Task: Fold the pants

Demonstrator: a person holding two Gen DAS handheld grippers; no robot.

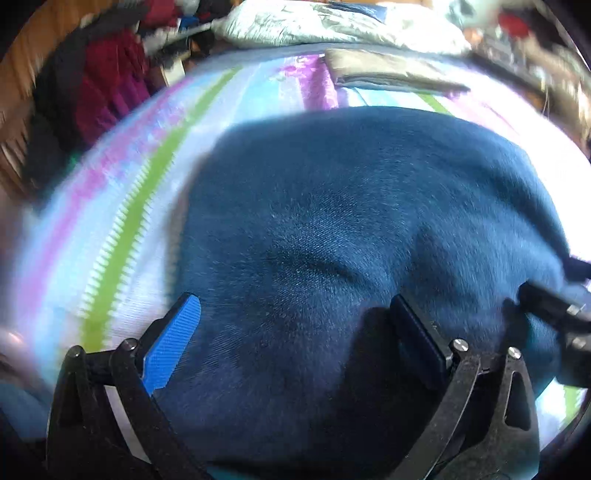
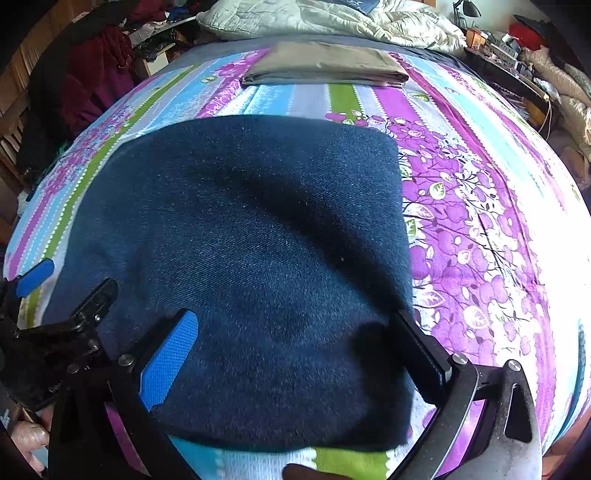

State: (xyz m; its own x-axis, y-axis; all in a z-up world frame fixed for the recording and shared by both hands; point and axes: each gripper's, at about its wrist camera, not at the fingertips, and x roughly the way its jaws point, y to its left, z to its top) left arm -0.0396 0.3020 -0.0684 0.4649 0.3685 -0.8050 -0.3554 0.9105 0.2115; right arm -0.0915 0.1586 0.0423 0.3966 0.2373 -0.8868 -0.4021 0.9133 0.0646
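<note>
The dark blue denim pants (image 2: 251, 258) lie folded into a compact rectangle on the striped bed sheet (image 2: 480, 221). In the left wrist view the pants (image 1: 351, 221) fill the middle. My left gripper (image 1: 299, 328) is open just above their near left part, its blue pad by the cloth's left edge. My right gripper (image 2: 295, 350) is also open, spanning the near right corner of the fold. Neither holds cloth. A black finger (image 1: 546, 304) of the right gripper shows at the right edge of the left wrist view.
A folded khaki garment (image 2: 325, 68) lies at the far end of the bed, with a pale crumpled quilt (image 2: 332, 18) behind it. Dark red clothes (image 2: 92, 74) hang at the left. Clutter (image 2: 517, 44) crowds the right side. A hand (image 2: 29, 439) shows at the bottom left.
</note>
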